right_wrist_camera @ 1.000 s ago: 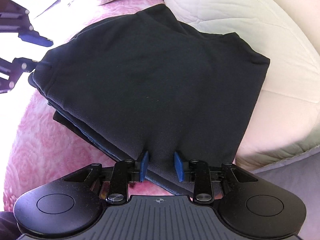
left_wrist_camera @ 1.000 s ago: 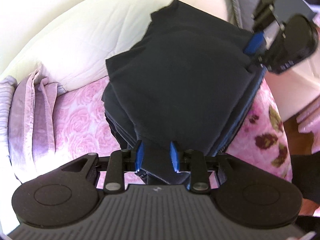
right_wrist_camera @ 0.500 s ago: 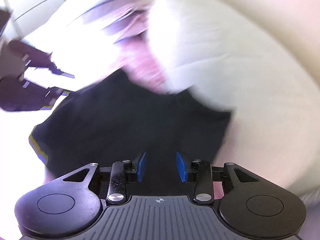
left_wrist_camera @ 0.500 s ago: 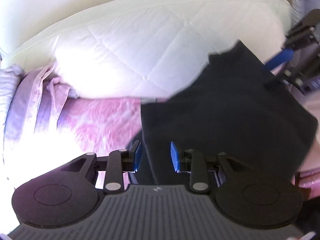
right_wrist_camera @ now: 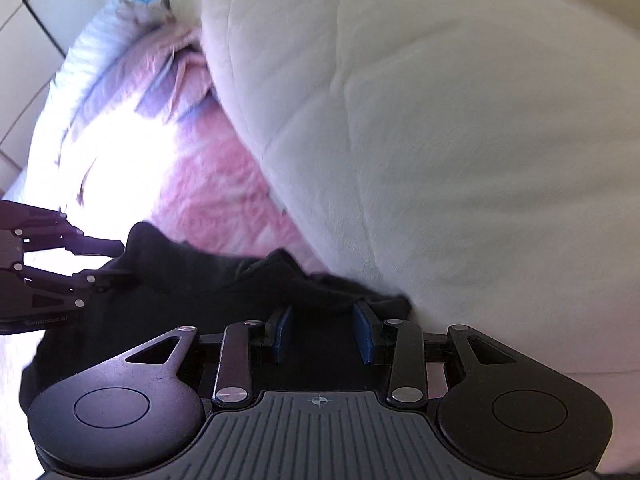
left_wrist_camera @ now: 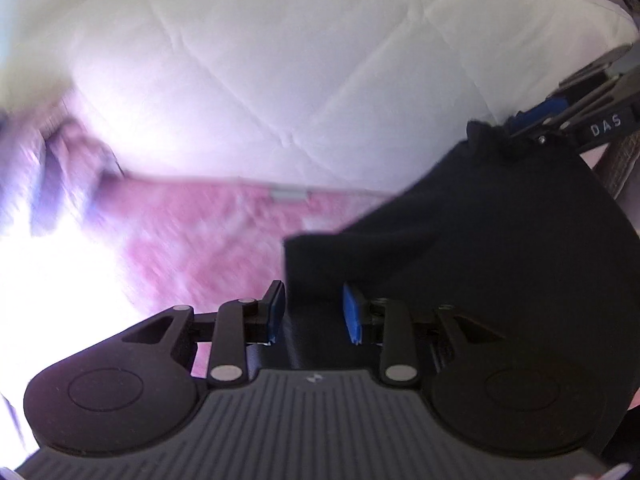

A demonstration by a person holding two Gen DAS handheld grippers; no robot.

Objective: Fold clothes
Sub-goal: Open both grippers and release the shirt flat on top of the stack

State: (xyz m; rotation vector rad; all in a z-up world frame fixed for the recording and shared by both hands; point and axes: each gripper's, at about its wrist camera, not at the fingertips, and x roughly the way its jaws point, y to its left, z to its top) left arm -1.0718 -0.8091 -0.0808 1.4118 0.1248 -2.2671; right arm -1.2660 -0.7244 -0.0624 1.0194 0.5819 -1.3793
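A white quilted duvet [left_wrist_camera: 280, 64] lies bunched over a pink floral bedsheet [left_wrist_camera: 224, 236] beside crumpled lilac pillows [right_wrist_camera: 132, 68].

A home bedroom: a pink floral bedspread [left_wrist_camera: 224, 240], a white quilted duvet [right_wrist_camera: 460, 140] and a lilac pillow [right_wrist_camera: 132, 80].

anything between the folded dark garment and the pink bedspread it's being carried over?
Nothing visible. The dark garment hangs from both tools, left tool and right tool, over bare pink bedspread. The white quilted duvet lies beside that patch, close to the garment's right edge, not on it.
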